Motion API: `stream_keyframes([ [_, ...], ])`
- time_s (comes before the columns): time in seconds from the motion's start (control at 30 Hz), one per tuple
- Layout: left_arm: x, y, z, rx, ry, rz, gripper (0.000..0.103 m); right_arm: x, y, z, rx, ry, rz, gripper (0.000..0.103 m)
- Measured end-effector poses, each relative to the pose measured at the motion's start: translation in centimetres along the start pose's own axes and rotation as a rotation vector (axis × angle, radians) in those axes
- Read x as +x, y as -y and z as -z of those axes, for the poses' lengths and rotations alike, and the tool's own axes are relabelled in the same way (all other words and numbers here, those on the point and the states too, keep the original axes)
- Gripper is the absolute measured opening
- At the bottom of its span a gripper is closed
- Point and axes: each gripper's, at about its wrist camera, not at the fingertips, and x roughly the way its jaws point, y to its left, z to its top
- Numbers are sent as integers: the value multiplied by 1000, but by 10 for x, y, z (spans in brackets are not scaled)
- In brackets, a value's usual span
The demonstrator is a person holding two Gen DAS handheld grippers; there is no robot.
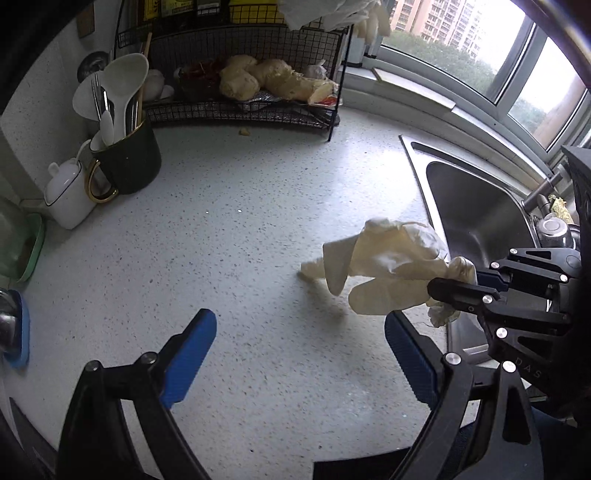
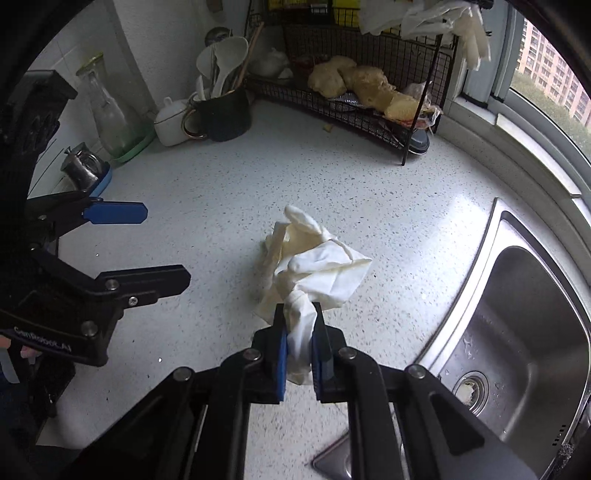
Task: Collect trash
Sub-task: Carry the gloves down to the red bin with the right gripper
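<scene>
A crumpled cream rubber glove (image 2: pixel 314 258) hangs from my right gripper (image 2: pixel 299 314), whose blue pads are shut on its bunched cuff above the speckled counter (image 2: pixel 207 192). In the left wrist view the same glove (image 1: pixel 384 262) dangles just over the counter, pinched by the right gripper (image 1: pixel 448 291) beside the sink. My left gripper (image 1: pixel 299 332) stands open with nothing between its blue pads (image 1: pixel 190 358); it also shows at the left of the right wrist view (image 2: pixel 155 243).
A steel sink (image 2: pixel 517 332) lies to the right. At the back stand a wire rack (image 2: pixel 362 99) with ginger, a dark mug of utensils (image 2: pixel 221 114), a white pot (image 2: pixel 170 122) and a glass bottle (image 2: pixel 107 114). More gloves (image 2: pixel 443 22) hang over the rack. Window (image 1: pixel 517 55) behind.
</scene>
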Motion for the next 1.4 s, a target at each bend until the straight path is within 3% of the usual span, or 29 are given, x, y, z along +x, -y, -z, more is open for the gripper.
stream_keyframes([
  [0.13, -18, 33, 20, 28, 34, -8, 91, -39, -3, 35, 41, 46, -26, 10],
  [0.47, -51, 106, 108, 49, 37, -36, 91, -62, -1, 114, 21, 99, -42, 9],
  [0.67, -58, 143, 169, 56, -7, -49, 91, -66, -7, 168, 28, 76, -65, 10],
  [0.87, -48, 167, 213, 66, -84, -24, 91, -60, -15, 207, 61, 11, -90, 9],
  [1.1, -18, 169, 236, 59, -177, 18, 91, -41, -16, 221, 126, -72, -105, 9],
  [1.4, 53, 146, 275, 28, -333, 37, 91, 30, -27, 239, 167, -228, -107, 10],
])
